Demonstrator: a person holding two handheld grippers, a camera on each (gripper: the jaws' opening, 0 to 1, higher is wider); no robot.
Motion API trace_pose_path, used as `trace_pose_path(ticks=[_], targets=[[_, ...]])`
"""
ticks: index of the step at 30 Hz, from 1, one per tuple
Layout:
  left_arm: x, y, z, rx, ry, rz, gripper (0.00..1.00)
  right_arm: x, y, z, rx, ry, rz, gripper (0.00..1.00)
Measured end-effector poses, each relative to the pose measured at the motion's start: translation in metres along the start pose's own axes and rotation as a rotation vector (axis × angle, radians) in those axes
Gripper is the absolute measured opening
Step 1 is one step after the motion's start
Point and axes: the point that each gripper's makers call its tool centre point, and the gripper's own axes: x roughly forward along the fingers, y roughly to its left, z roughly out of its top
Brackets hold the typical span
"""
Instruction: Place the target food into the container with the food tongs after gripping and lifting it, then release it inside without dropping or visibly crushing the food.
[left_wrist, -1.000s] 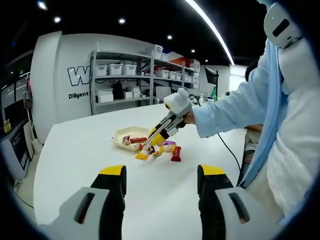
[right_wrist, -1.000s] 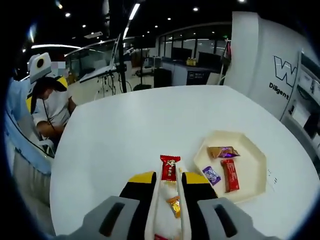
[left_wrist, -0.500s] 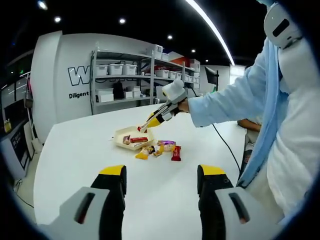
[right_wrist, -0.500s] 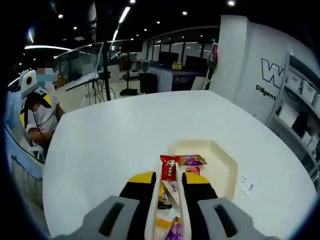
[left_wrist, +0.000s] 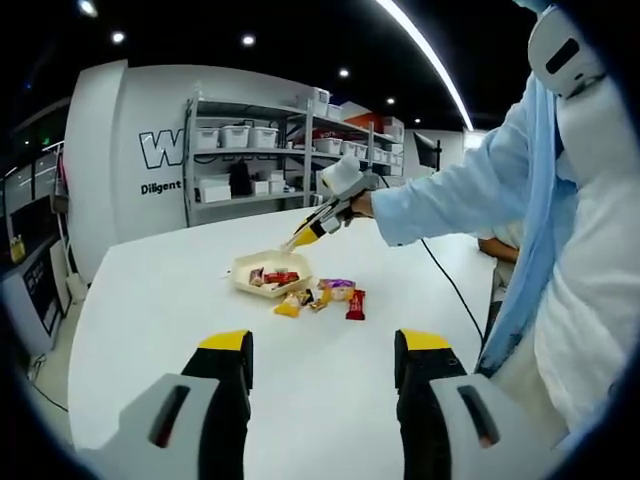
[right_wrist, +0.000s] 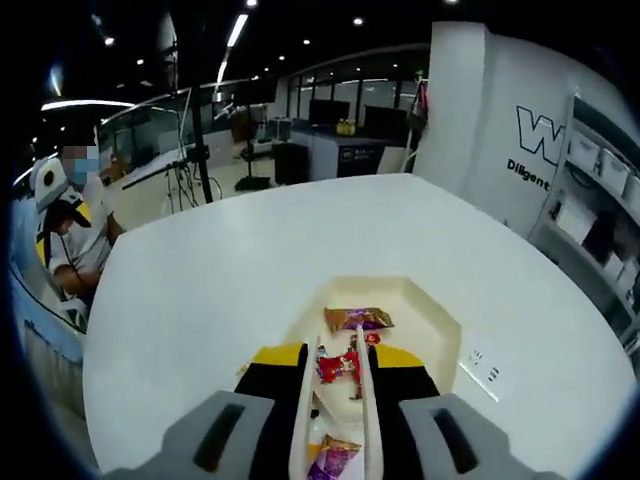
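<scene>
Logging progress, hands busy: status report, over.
Left gripper open, empty. Right gripper shut on tongs, over tray. Red candy at tong tips, release unclear. Loose candies beside tray, none blocking.

person in a pale blue coat sleeve (left_wrist: 450, 205); grey grippers with black fingers (left_wrist: 228, 400), yellow-tipped.

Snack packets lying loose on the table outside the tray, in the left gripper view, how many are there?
4, clustered just in front of the tray: a yellow packet, a small orange one, a purple one and a red one. The overlap could hide another.
</scene>
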Motion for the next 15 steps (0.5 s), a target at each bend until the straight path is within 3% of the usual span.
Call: trace_pose_path(ticks=[15], targets=[[0.009, -0.002, 0.005, 0.003, -0.004, -0.019, 0.55, -0.006, 0.008, -0.011, 0.002, 0.006, 0.008, 0.18]])
